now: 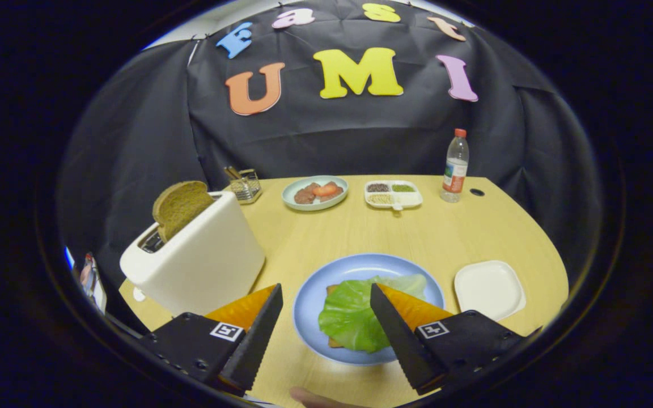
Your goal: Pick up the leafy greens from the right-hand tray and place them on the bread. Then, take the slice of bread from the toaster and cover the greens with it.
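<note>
The hand-held gripper point(326, 292) hangs above the near part of the pale wooden table point(360, 232) with its two fingers spread wide apart and nothing between them. The crinkled green lettuce leaf point(355, 311) lies flat on a slice of toasted bread point(333, 341), of which only edges peek out, on the round light-blue plate point(309, 300). The leaf's long axis runs from the near left of the plate toward the far right, its paler end pointing to the far right; one finger overlaps that side of it in the view. Right of the plate sits the square white tray point(490, 289). Left of the plate stands the cream-white toaster point(202, 260), with a brown slice of bread point(180, 207) sticking up from its slot, leaning slightly right.
</note>
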Tool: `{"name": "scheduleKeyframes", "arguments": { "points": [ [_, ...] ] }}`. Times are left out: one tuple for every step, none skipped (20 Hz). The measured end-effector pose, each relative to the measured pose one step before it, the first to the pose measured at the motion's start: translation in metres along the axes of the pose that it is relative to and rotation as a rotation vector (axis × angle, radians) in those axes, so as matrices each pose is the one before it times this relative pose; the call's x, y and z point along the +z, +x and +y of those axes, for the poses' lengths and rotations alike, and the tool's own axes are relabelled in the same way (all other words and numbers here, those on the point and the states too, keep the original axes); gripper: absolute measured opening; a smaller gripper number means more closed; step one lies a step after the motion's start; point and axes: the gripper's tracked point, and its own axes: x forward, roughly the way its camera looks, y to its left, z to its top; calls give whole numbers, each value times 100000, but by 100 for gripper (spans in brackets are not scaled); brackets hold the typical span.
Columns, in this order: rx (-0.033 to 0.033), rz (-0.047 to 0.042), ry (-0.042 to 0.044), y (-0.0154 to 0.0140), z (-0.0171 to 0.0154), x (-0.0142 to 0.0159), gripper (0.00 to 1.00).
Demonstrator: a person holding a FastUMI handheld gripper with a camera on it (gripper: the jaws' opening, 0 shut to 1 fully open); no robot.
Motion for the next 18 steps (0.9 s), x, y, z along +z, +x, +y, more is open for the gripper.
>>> {"name": "scheduleKeyframes", "arguments": {
  "points": [
    [618, -1580, -331, -480, 901, 796, 96],
    [948, -1483, -8, -497, 1012, 943, 95],
    [1042, -1704, 270, -457, 1029, 872, 96],
    [1153, -1644, 73, -349, 1135, 1113, 96],
    [1084, -1667, -234, -298, 1174, 947, 96],
    [1066, -1932, -246, -142, 1151, 1176, 96],
    [1294, -2057, -184, 18, 1331, 1115, 96],
    [1166, -1411, -453, 231, 1245, 1017, 96],
    [1237, -911, -611, 256, 1322, 677, 96],
    [1166, -251, -681, 476, 1336, 592, 96],
    [798, 385, -754, 855, 1147, 298, 95],
    [-342, 1591, -872, 826, 923, 83, 96],
    [-1073, 2077, -723, 1023, 538, -161, 96],
    [-897, 2050, -602, 985, 541, -96, 96],
    [-586, 2147, -593, 1061, 547, -163, 96],
    [-1368, 1600, -343, 892, 149, -86, 96],
    [-1686, 1166, 107, 735, 4, 5, 96],
    [-1686, 1675, 65, 606, -5, -111, 96]
  ]
}}
